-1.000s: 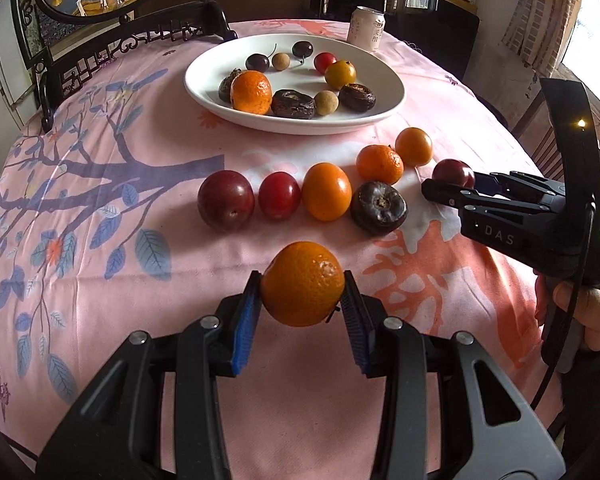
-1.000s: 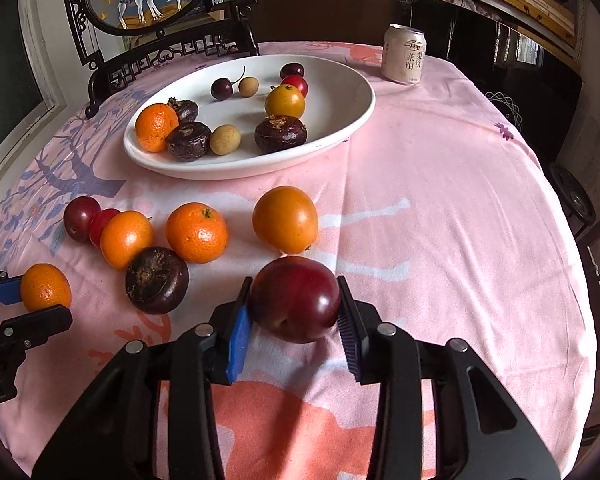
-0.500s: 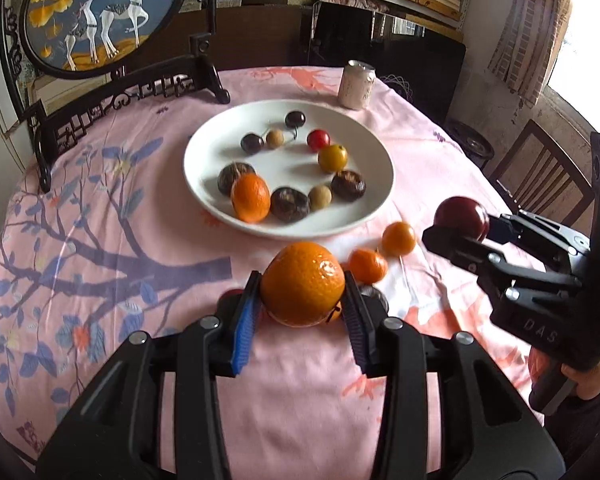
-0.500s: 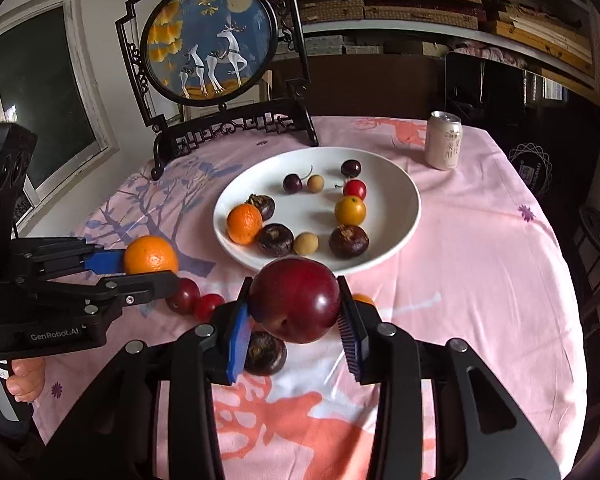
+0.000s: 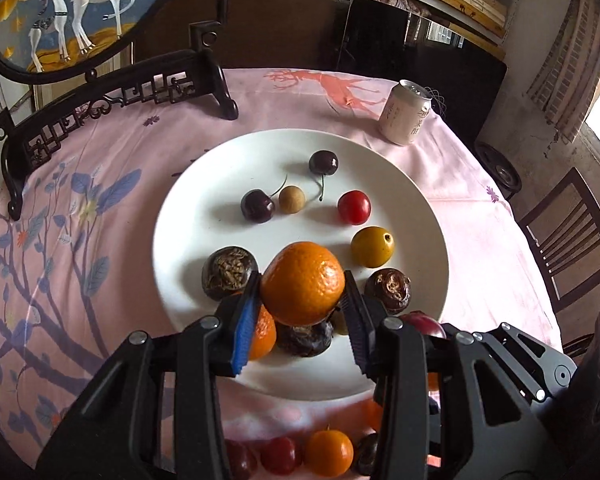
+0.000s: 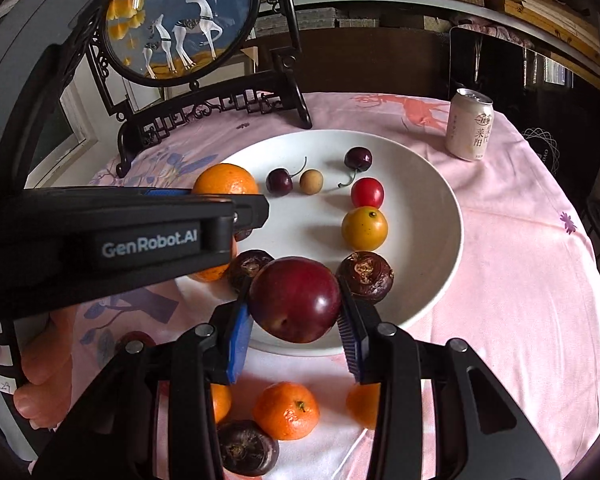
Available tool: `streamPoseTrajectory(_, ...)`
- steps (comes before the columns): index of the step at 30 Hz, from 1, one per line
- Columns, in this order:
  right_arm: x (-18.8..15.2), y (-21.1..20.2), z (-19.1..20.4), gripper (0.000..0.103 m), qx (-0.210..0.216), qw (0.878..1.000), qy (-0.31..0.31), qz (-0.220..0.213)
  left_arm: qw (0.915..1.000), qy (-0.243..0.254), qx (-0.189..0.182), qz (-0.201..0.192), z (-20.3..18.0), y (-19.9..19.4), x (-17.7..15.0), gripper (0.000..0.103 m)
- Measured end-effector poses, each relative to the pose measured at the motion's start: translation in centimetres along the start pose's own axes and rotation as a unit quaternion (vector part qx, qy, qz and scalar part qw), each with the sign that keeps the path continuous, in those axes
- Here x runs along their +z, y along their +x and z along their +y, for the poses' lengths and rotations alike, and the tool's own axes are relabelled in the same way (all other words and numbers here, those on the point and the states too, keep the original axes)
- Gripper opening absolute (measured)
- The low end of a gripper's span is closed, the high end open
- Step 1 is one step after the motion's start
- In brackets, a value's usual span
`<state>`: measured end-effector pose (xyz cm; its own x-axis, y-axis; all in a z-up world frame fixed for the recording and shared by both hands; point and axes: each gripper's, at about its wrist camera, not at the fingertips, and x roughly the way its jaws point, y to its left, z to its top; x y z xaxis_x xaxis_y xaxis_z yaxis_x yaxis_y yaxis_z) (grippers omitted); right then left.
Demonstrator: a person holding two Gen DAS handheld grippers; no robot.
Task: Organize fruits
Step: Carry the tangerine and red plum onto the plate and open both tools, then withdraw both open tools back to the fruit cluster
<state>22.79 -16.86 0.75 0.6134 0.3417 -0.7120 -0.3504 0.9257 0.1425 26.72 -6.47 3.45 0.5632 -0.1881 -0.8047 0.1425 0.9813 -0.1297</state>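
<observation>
The counter (image 5: 80, 240), under a pink cloth printed with branches and deer, carries a dark carved stand (image 6: 204, 112) with a round deer panel at its far left edge and a pale drink can (image 5: 406, 114) near its far right edge. In the middle sits a wide white plate (image 5: 204, 184) holding two dark cherries, a small tan fruit, a small red fruit, a yellow fruit (image 5: 372, 247), several dark brown wrinkled fruits and an orange one. On the cloth at the near edge of the counter, just outside the plate, lie more fruits: a tangerine (image 6: 286, 410), a dark brown one (image 6: 246, 448) and small red ones.

The left gripper (image 5: 302, 314) has its jaws clamped on an orange (image 5: 302, 284), held above the near half of the plate. The right gripper (image 6: 294, 338) has its jaws clamped on a dark red plum (image 6: 294, 300), held over the plate's near rim. A hand (image 6: 40, 364) grips the left gripper's handle.
</observation>
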Motion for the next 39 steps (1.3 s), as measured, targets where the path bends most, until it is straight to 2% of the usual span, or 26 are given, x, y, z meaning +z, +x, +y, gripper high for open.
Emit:
streamPoseTrajectory(3, -0.2, 0.9, -0.7, 0.04, -0.014, 1.0, 0.005, 0.001, 0.9998, 0.005, 0.019, 0.003, -0.4, 1.3, 0.3, 0.041)
streamPoseTrajectory(4, -0.3, 1.3, -1.0, 0.041, -0.022, 1.0, 0.007, 0.003, 0.9996, 0.008, 0.028, -0.004, -0.5, 1.4, 0.3, 0.045)
streamPoseTrajectory(5, -0.4, 1.5, -1.3, 0.043, -0.029, 1.0, 0.01, 0.006, 0.9993, 0.01, 0.034, -0.013, -0.7, 1.3, 0.2, 0.061)
streamPoseTrajectory(6, -0.6, 1.6, -1.5, 0.046, -0.032, 0.999, 0.014, 0.006, 0.999, 0.012, 0.037, -0.023, -0.7, 1.0, 0.1, 0.07)
streamPoseTrajectory(7, -0.6, 1.3, -1.7, 0.053, -0.03, 0.999, 0.017, 0.001, 0.9984, 0.014, 0.042, -0.034, -0.8, 0.6, 0.0, 0.077)
streamPoseTrajectory(8, -0.7, 0.9, -1.8, 0.059, -0.026, 0.999, 0.019, -0.01, 0.9977, 0.019, 0.05, -0.042, -0.8, 0.1, -0.2, 0.077)
streamPoseTrajectory(12, -0.7, -0.9, -1.6, 0.063, -0.023, 0.999, 0.009, -0.039, 0.9945, 0.029, 0.074, -0.069, -0.5, -2.6, -0.9, 0.077)
streamPoseTrajectory(15, -1.0, -1.8, -1.8, 0.063, -0.019, 0.999, 0.014, -0.04, 0.9944, 0.024, 0.073, -0.073, 0.3, -4.2, -1.7, 0.087)
streamPoseTrajectory(19, -2.2, -3.0, -2.0, 0.064, -0.011, 0.999, 0.027, -0.03, 0.9944, 0.02, 0.075, -0.072, 1.4, -5.8, -3.4, 0.087)
streamPoseTrajectory(25, -4.7, -4.9, -0.8, 0.064, -0.016, 1.0, 0.008, -0.019, 0.9946, 0.014, 0.08, -0.064, 3.0, -7.2, -6.2, 0.087)
streamPoseTrajectory(33, -7.1, -5.6, 0.9, 0.064, -0.011, 1.0, -0.004, -0.002, 0.9956, -0.003, 0.082, -0.046, 4.5, -7.2, -10.1, 0.087)
streamPoseTrajectory(39, -8.4, -5.4, 2.8, 0.064, -0.019, 0.999, -0.031, 0.013, 0.9961, -0.011, 0.077, -0.041, 5.1, -7.2, -11.4, 0.087)
